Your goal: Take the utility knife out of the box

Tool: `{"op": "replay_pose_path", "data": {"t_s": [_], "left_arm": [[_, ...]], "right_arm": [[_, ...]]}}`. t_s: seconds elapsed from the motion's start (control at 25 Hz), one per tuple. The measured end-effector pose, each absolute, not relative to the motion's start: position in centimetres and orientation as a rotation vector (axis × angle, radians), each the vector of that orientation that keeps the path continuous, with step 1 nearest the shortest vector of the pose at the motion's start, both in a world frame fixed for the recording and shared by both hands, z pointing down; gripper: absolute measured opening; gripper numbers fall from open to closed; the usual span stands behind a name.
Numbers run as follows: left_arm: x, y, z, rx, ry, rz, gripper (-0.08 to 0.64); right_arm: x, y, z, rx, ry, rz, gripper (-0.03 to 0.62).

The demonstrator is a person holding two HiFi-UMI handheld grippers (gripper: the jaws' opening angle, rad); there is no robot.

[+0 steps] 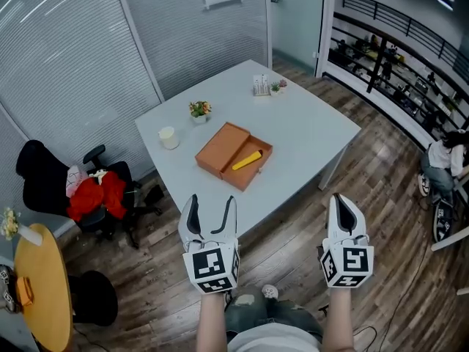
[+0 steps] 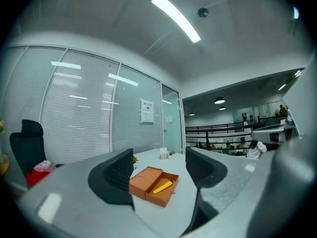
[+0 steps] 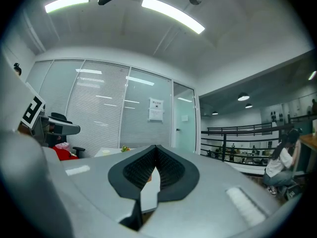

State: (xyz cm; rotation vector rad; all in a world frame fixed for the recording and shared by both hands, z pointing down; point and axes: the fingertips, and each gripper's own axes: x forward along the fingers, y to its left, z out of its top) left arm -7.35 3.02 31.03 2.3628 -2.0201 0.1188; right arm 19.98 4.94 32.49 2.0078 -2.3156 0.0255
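An open orange box [image 1: 233,155] lies in the middle of the pale table [image 1: 308,134], its lid laid flat beside the tray. A yellow utility knife [image 1: 247,160] rests in the tray. Both grippers hang short of the table's near edge, well away from the box. My left gripper [image 1: 209,206] is open with nothing between its jaws. In the left gripper view the box [image 2: 152,186] and knife [image 2: 162,186] show far off between the jaws. My right gripper [image 1: 344,205] is shut and holds nothing. In the right gripper view its pads [image 3: 171,169] meet at the tips.
A white cup [image 1: 168,137] and a small flower pot [image 1: 199,110] stand at the table's left. A card holder [image 1: 261,85] and tiny plant [image 1: 276,88] sit at the far edge. A black chair with red cloth [image 1: 97,194] stands to the left.
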Motion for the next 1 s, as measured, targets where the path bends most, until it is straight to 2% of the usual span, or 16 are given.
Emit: {"op": "replay_pose_path", "data": {"t_s": [0.44, 1.0], "left_arm": [[-7.5, -1.8, 32.6, 2.328, -2.023, 0.172, 0.319], [-7.8, -14.9, 33.6, 2.348, -2.002, 0.197, 0.319]], "right_arm": [[19.9, -0.5, 33.7, 1.972, -2.320, 0.055, 0.023], [18.5, -13.6, 34.1, 1.949, -2.343, 0.049, 0.023]]}}
